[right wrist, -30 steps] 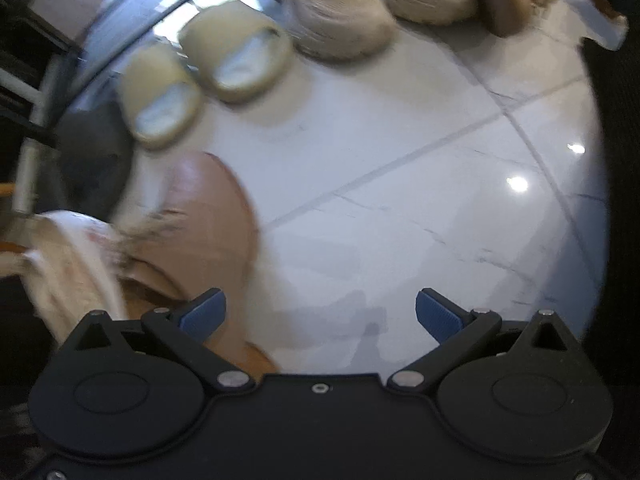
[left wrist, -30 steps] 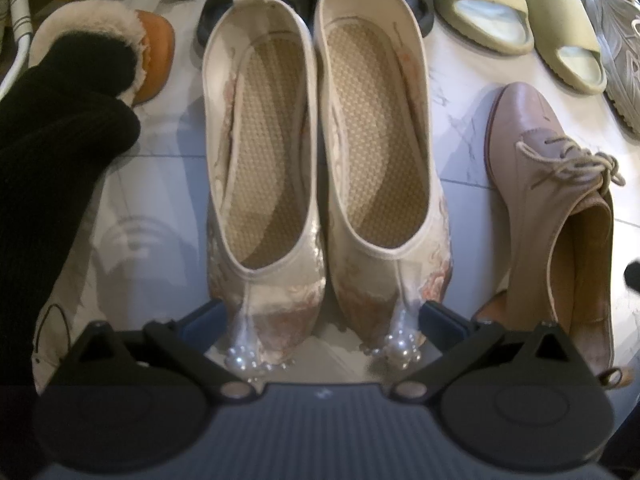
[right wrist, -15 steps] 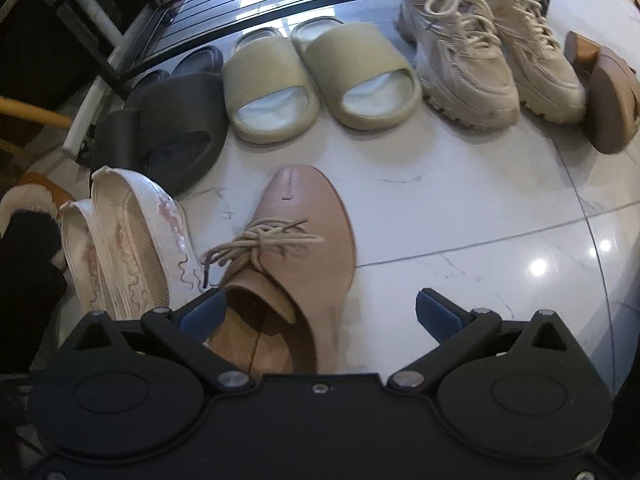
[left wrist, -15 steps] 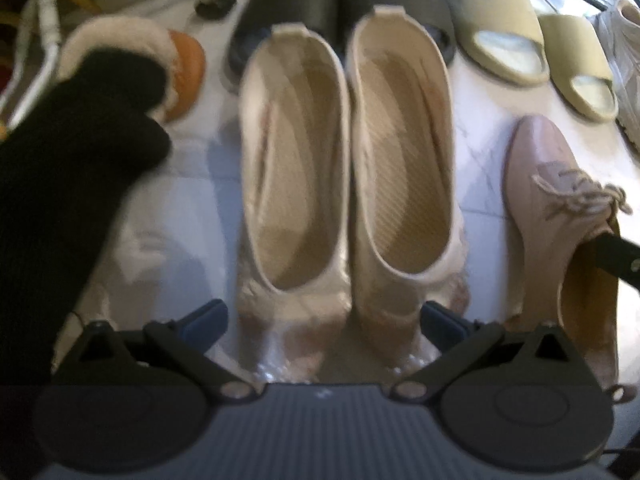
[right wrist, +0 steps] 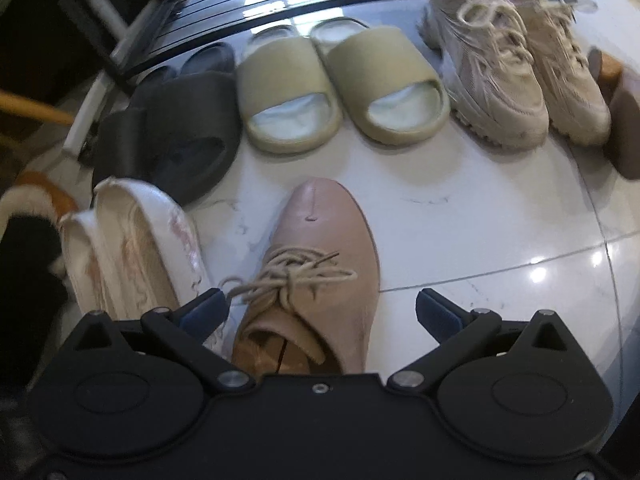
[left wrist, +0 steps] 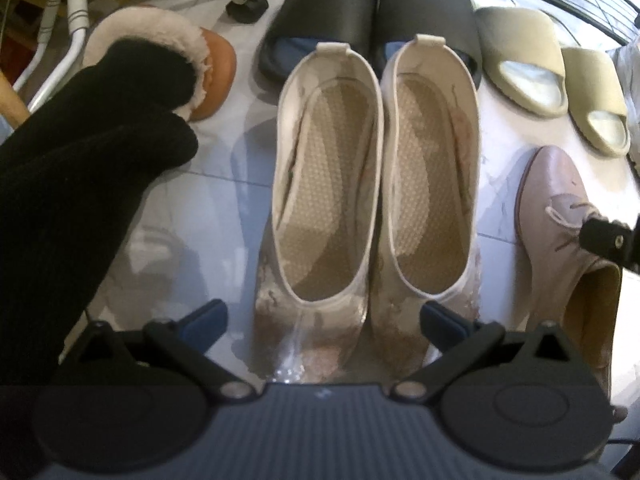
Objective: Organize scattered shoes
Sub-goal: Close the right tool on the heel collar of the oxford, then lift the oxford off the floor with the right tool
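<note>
Flats' (left wrist: 376, 184) toes hidden behind left claw (left wrist: 324, 320).

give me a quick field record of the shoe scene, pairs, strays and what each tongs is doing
paired flats: cream flats, side by side, between the open left tongs
stray shoe: pink lace-up shoe, alone, between the open right tongs
back row: black slides, beige slides, beige sneakers, each paired
far left: fur-lined brown shoe, partly behind a black sleeve
floor: white tiles
grip: neither tongs holds anything
</note>
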A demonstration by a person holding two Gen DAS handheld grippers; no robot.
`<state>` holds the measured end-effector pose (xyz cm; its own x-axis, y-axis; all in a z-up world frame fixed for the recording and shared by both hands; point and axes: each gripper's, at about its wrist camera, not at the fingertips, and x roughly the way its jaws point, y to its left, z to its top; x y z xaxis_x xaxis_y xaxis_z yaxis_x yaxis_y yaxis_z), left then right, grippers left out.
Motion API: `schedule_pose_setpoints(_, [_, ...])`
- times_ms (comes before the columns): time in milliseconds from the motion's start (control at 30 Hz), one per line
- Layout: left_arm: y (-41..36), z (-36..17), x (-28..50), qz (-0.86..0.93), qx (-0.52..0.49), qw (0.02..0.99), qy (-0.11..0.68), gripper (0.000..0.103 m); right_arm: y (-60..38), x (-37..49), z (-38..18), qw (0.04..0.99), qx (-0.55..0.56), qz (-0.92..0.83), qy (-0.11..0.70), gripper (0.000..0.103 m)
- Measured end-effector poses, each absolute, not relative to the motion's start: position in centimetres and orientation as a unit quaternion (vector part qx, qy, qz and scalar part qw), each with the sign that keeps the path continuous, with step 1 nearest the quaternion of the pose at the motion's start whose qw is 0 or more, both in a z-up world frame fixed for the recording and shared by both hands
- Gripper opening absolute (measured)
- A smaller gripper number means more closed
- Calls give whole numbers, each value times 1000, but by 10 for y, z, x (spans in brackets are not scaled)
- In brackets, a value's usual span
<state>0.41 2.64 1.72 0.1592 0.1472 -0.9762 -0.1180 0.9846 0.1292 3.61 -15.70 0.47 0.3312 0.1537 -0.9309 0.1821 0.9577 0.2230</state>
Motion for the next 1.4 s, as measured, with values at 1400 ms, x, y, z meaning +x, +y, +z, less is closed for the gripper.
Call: schedule_pose_setpoints(1400, [56, 26, 25, 75, -12, 823, 563, 102, -127, 37, -18, 741, -152, 201, 622, 64])
